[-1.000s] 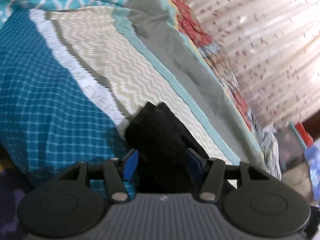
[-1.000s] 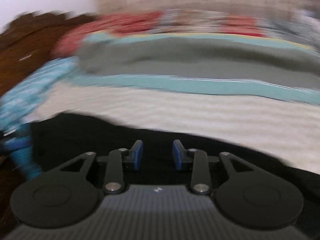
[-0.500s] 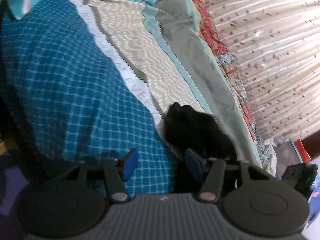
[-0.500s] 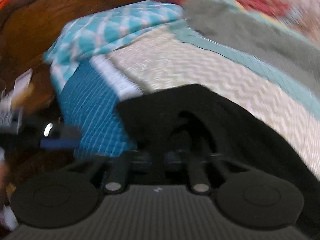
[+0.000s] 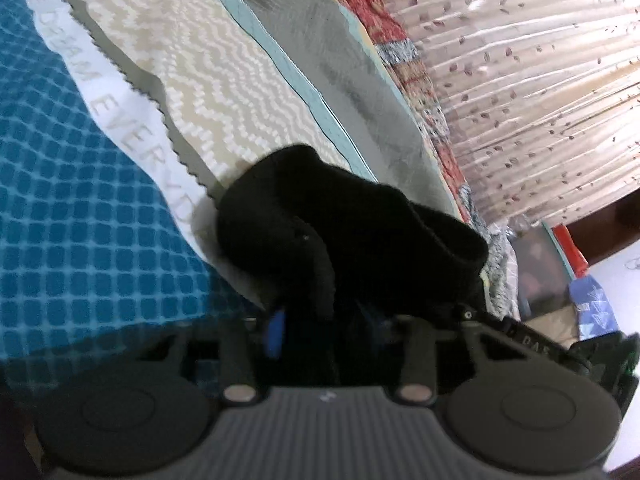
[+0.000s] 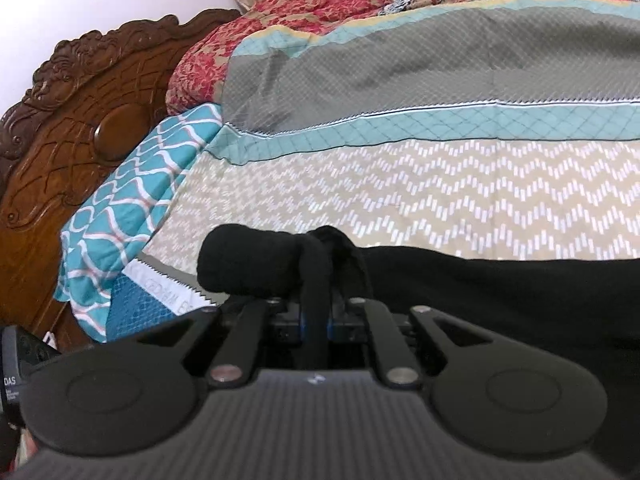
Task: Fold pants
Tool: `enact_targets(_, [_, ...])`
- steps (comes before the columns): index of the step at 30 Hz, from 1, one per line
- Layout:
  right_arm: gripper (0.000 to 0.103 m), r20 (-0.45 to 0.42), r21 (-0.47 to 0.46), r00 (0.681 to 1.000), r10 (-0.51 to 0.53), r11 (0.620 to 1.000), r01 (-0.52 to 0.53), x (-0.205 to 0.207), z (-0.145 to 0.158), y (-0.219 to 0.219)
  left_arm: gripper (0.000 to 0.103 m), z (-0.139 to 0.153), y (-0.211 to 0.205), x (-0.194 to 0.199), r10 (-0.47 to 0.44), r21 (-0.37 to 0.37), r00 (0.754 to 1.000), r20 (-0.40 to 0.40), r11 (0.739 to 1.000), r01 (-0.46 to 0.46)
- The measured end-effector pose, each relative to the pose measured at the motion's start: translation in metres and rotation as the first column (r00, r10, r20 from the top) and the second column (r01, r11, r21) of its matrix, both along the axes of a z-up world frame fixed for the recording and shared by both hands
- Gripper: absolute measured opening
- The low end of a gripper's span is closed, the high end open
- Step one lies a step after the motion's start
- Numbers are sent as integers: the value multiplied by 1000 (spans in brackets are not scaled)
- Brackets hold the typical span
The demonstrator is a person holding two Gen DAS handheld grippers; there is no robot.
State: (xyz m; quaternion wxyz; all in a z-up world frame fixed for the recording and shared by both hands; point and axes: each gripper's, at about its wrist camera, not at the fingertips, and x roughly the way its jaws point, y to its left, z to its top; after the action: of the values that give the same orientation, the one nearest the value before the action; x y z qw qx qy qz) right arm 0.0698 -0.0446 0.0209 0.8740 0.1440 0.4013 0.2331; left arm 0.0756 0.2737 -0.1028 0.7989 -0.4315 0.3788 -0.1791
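The black pants (image 5: pixel 352 232) lie bunched on the patterned bedspread (image 5: pixel 224 80). In the left wrist view my left gripper (image 5: pixel 324 328) has black cloth between its blue pads; the jaws stand partly apart, with the fabric filling the gap. In the right wrist view my right gripper (image 6: pixel 316 320) is shut on a narrow fold of the pants (image 6: pixel 500 292); a rolled end of cloth sticks out to the left just past the fingertips. The rest of the pants spread to the right across the bed.
A carved wooden headboard (image 6: pixel 76 152) stands at the left with a teal patterned pillow (image 6: pixel 132 184) against it. A red and patchwork quilt (image 6: pixel 320 8) lies along the far side. A beige curtain (image 5: pixel 520 80) hangs beyond the bed. Boxes (image 5: pixel 560 272) sit at the bed's end.
My left gripper has moved in over the pants and now has cloth between its pads. My right gripper has closed on a fold and the view has steadied.
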Motion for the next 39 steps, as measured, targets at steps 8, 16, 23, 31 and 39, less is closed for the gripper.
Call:
enact_targets(8, [48, 33, -86, 934, 356, 932, -352, -35, -5, 47, 40, 24, -4, 23, -36, -16, 998, 54, 999, 37])
enact_targets(16, [19, -14, -141, 968, 252, 958, -251, -18, -29, 54, 53, 37, -10, 21, -51, -5, 993, 103, 999, 52])
enact_targets(23, [22, -232, 169, 962, -143, 968, 185, 31, -47, -73, 57, 21, 4, 24, 24, -84, 999, 46, 996, -20])
enact_targets(31, [34, -312, 217, 923, -224, 929, 299, 28, -67, -104, 60, 13, -44, 49, -81, -47, 996, 23, 995, 82])
enact_targets(39, [34, -190, 172, 970, -149, 968, 183, 31, -57, -88, 73, 50, -76, 91, -139, 60, 987, 81, 989, 134])
